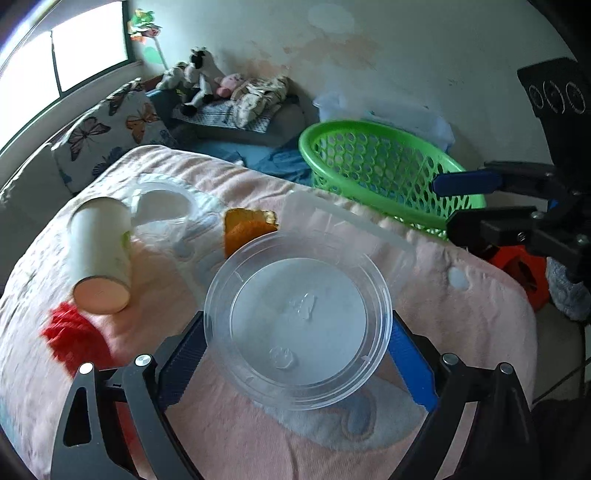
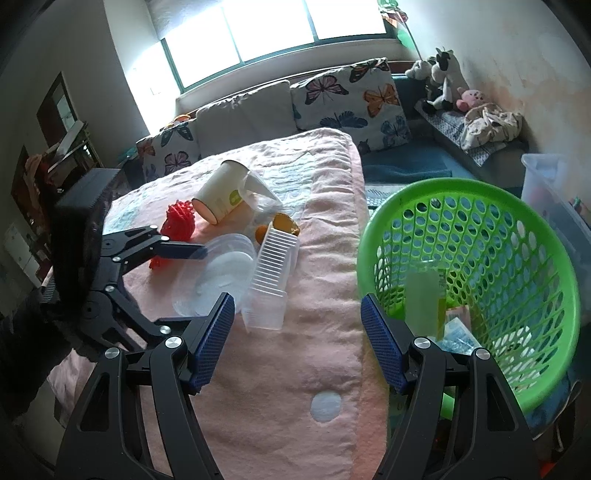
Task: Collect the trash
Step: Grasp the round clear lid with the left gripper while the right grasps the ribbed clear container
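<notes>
Daylight is pouring through the wide window (image 2: 266, 33) and washing out the panes, while the grey sofa (image 2: 243, 110) is sitting directly beneath it with butterfly-print cushions (image 2: 351, 96) leaning against its back. To the right of the sofa, stuffed animals (image 2: 443, 77) are resting on a low ledge against the stained, pale wall (image 1: 369, 48) — a dark wooden shelf (image 2: 55, 155) is standing in shadow to the sofa's left.

black gripper (image 2: 297, 339) arms, ribbed blue pads, silver screws.
</notes>
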